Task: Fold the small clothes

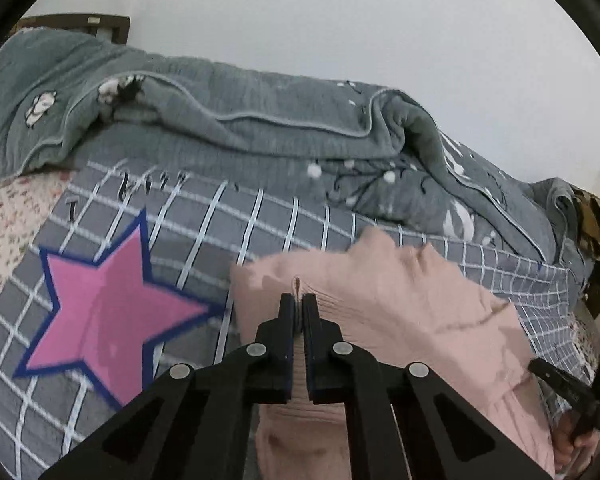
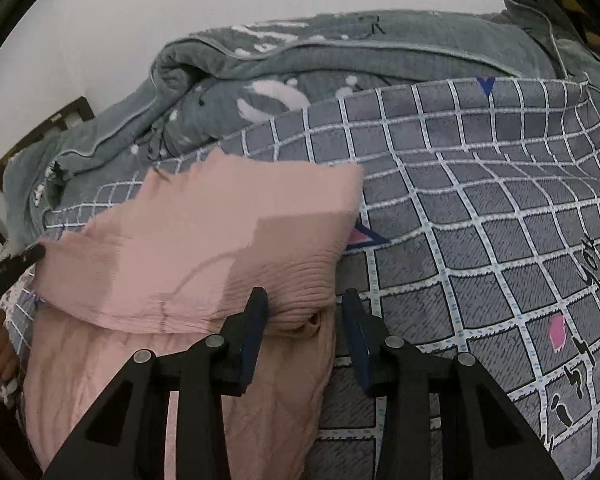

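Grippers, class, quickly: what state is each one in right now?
Left gripper: closed, pinching the pink garment.
Right gripper: open, straddling the garment's edge, holding nothing.

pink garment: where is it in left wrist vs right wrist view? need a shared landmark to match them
Left wrist: pink garment lower centre-right, its edge pinched in the left gripper.
Right wrist: pink garment centre-left, the open right gripper straddling its right edge.
Shared landmark: grey checked sheet under it.
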The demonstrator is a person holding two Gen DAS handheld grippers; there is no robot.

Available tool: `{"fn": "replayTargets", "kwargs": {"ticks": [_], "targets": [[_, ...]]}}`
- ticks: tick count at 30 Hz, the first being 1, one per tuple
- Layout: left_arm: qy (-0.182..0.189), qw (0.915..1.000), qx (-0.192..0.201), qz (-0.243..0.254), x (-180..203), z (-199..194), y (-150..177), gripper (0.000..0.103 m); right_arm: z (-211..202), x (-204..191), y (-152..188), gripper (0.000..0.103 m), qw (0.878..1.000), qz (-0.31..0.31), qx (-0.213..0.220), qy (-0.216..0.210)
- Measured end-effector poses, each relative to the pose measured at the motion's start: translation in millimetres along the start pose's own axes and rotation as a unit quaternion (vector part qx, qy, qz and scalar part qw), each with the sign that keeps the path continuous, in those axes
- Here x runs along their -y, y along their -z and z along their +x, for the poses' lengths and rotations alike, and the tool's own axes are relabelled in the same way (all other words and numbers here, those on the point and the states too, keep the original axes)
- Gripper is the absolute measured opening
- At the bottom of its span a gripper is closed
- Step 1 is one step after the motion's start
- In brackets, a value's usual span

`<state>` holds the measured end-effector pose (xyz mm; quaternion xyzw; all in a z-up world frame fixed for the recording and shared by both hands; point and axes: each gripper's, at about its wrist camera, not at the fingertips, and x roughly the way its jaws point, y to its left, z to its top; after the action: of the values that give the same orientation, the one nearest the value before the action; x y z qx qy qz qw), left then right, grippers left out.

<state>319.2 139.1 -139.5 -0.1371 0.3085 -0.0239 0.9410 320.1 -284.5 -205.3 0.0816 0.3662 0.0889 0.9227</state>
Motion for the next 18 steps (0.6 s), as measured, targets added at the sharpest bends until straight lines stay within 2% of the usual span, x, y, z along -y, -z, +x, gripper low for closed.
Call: {"fn": "replayTargets", "kwargs": {"ticks": [2,3,7,9,12,13,14,15,18], "targets": [[-0.020,0.9998,-0.003,0.003,2.1,9.7,-0.3,0.005,-1.8,0.6,-2.5,0.038,1.000,0.003,0.013,0.000],[-0.034,0.9993,-0.018,0.004,1.4,18.3,2.7,0.005,-0.6,2.1,-3.7,0.039,1.000,0.006,0.013,-0.002],[-0.048,0.9973,-0.055,-0.002,-6.3,32.7,21.0,0.007,20.0,9.2,-4.4,0.039,0.999,0.029,-0.032,0.013],[-0.049,0.9971,-0.059,-0.002,-8.0,30.6,25.0,0.009,20.9,10.7,-4.0,0.039,0.999,0.033,-0.034,0.012],[-0.059,0.9967,-0.056,0.000,-9.9,25.9,34.6,0.039,17.3,6.0,-2.8,0.043,0.999,0.023,-0.025,0.023],[-0.058,0.9968,-0.056,-0.005,-11.4,24.9,40.9,0.060,16.0,5.0,-2.2,0.043,0.999,0.021,-0.023,0.025],[-0.047,0.9970,-0.060,-0.010,-12.2,23.9,45.9,0.066,15.6,3.7,-2.0,0.045,0.999,0.018,-0.022,0.024],[-0.038,0.9973,-0.062,-0.010,-11.4,20.5,48.5,0.066,14.4,4.0,-0.5,0.045,0.999,0.017,-0.022,0.021],[-0.058,0.9971,-0.050,0.004,-4.6,8.9,58.2,0.069,10.5,2.5,1.6,0.045,1.000,0.012,-0.018,0.013]]}}
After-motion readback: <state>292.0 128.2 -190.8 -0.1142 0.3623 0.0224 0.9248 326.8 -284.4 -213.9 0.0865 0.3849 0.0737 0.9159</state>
